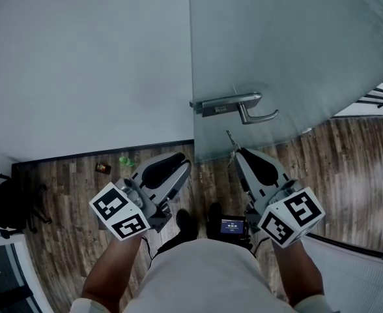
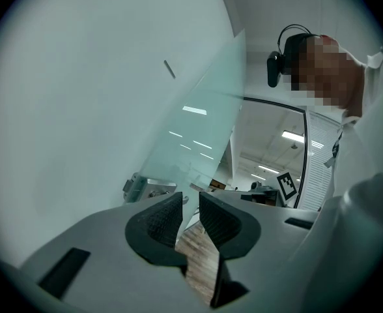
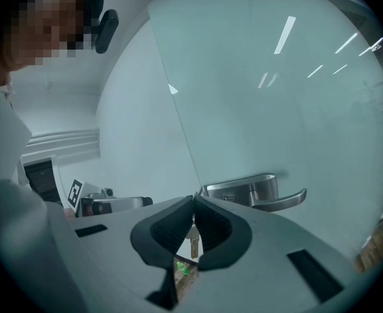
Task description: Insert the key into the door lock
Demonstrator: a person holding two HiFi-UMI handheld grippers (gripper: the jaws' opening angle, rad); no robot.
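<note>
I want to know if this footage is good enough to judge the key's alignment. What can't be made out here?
Keyhole on the lock plate: head view, too small.
Clamped part of the key: right gripper view, covered by the right gripper's pads.
Plate's lower edge: left gripper view, behind the left gripper.
Small floor items: head view, too small to identify.

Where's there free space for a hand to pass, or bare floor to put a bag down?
Free: the gap between the door handle and the key in the right gripper; the wood floor right of it. Crowded: the floor by the wall, with a green item, a brown item and a black chair.
</note>
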